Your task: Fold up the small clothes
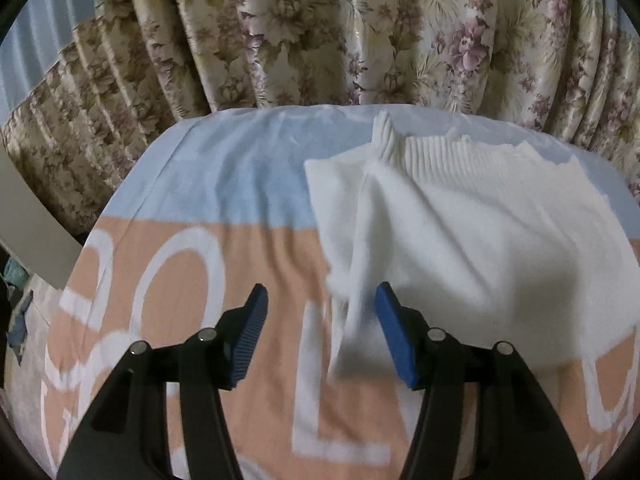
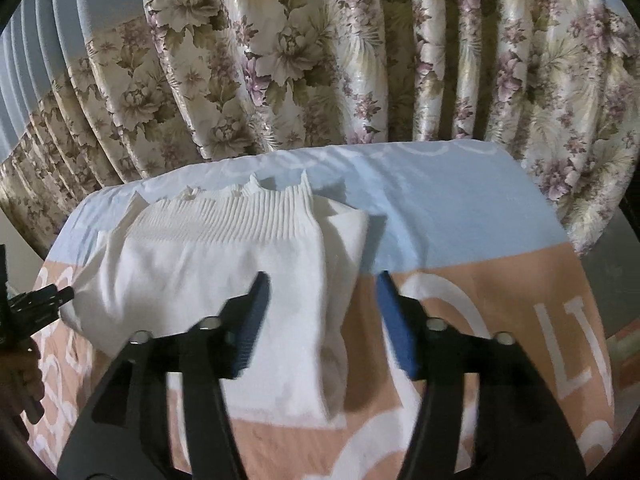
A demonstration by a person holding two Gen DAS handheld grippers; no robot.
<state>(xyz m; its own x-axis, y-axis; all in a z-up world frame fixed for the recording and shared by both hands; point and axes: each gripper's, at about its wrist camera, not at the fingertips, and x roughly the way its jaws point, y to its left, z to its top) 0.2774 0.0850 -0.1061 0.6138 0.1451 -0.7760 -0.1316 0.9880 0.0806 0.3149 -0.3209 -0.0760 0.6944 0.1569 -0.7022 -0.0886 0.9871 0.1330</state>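
A white knit garment point(image 1: 472, 232) with a ribbed hem lies on the peach and light-blue cloth point(image 1: 224, 264), its ribbed edge at the far side. My left gripper point(image 1: 322, 300) is open at the garment's left edge, empty, with a fold of fabric between the blue fingers point(image 1: 392, 320). In the right wrist view the same garment point(image 2: 208, 276) lies at centre left. My right gripper point(image 2: 322, 286) is open over the garment's right edge, empty. The left gripper shows at the far left point(image 2: 40, 300) by the garment's left edge.
The cloth-covered surface point(image 2: 480, 220) bears large white letters. A floral curtain point(image 1: 320, 32) hangs close behind its far edge. A pale board point(image 1: 36, 236) stands at the left edge of the surface.
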